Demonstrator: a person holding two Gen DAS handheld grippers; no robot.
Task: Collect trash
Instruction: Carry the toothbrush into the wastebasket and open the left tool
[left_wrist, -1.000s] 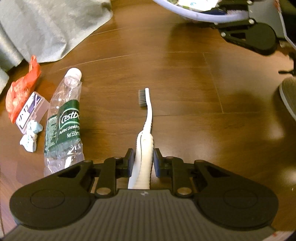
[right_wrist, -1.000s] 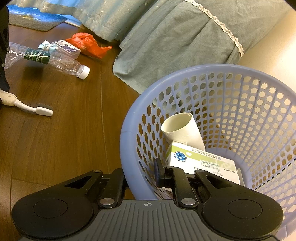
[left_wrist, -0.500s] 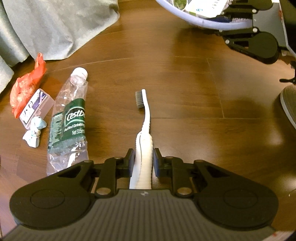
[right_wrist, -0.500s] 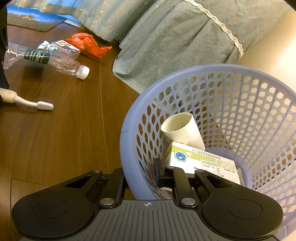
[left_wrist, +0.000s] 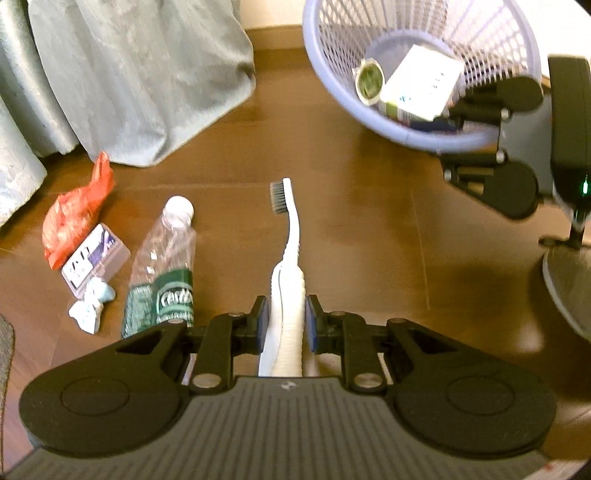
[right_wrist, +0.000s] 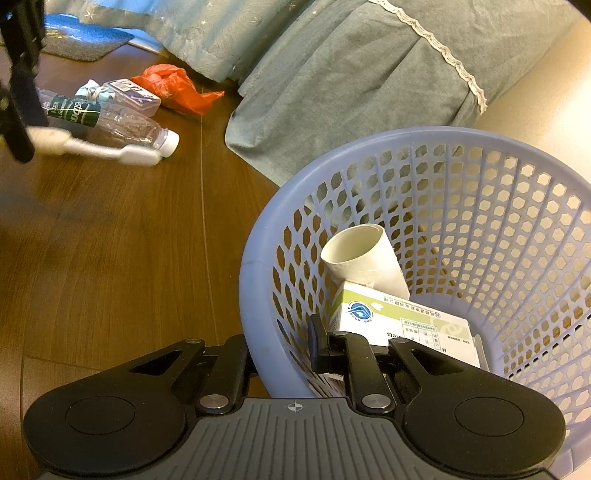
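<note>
Black tongs (left_wrist: 283, 319) with silver screws, ribbed grey base.

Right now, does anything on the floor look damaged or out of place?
Yes. The water bottle lies on its side, crumpled, beside a red plastic bag, a clear plastic case and a wadded tissue, all loose on the wooden floor.

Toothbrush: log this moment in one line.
left tongs: shut on toothbrush | right tongs: shut on basket rim | bottle: on floor
</note>
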